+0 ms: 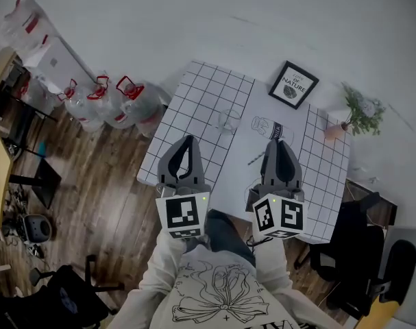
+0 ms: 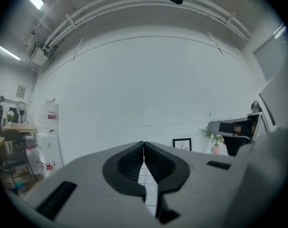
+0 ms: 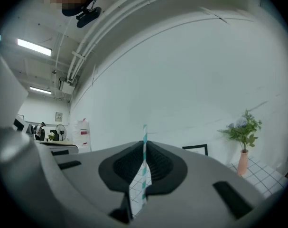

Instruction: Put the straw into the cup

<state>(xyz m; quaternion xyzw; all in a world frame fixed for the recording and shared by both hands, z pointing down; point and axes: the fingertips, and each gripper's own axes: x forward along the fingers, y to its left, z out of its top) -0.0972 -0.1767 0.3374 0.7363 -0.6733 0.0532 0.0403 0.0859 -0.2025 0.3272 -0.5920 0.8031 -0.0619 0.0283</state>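
Head view: clear cup (image 1: pixel 228 120) stands on the checked table (image 1: pixel 194 108), ahead and left of the right gripper (image 1: pixel 276 144).
Left gripper view: left gripper (image 2: pixel 144 145) jaws together, nothing between them.
Right gripper view: jaws clamped on the striped straw (image 3: pixel 143 175), its long axis upright.

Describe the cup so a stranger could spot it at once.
Start at the grid-patterned table. On its left gridded half, beyond the left gripper, stands the cup. It alone is see-through, unlike the black-framed picture and the pink vase.
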